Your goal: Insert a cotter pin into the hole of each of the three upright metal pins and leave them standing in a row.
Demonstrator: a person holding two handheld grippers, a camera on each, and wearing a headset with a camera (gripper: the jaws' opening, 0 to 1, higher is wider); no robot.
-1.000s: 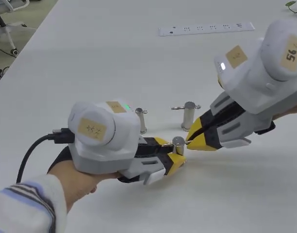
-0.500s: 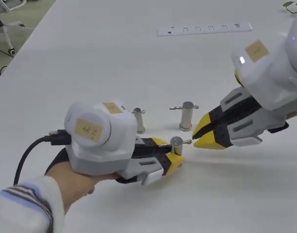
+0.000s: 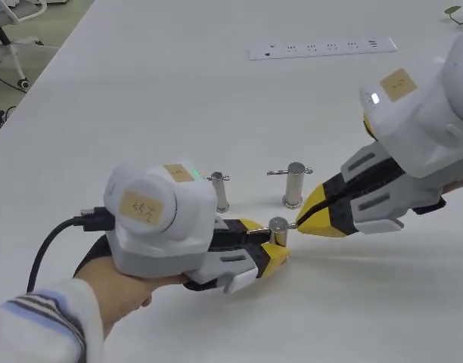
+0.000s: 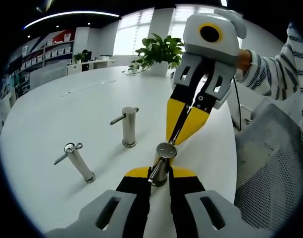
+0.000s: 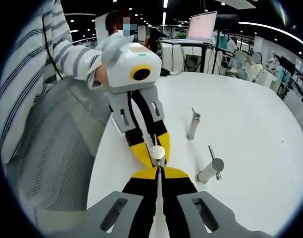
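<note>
Three upright metal pins stand on the white table (image 3: 178,91). The nearest metal pin (image 3: 278,231) (image 4: 163,167) (image 5: 158,152) is clamped between the yellow jaws of my left gripper (image 3: 275,243) (image 4: 160,174), which is shut on it. A cotter pin (image 3: 256,228) runs through its head. My right gripper (image 3: 299,224) (image 5: 159,172) meets that cotter pin's right end with its jaws shut on it. The back-left pin (image 3: 219,192) (image 4: 80,161) and back-right pin (image 3: 294,185) (image 4: 128,127) each carry a cotter pin.
A white power strip (image 3: 322,47) lies at the far side of the table. A black cable (image 3: 54,234) trails left from my left gripper. Office chairs (image 3: 8,30) stand beyond the table's left edge. A potted plant (image 4: 159,52) sits on the far end.
My right gripper drew back to the right half a second ago and has come back to the cotter pin's end. My left gripper kept holding the nearest pin.
</note>
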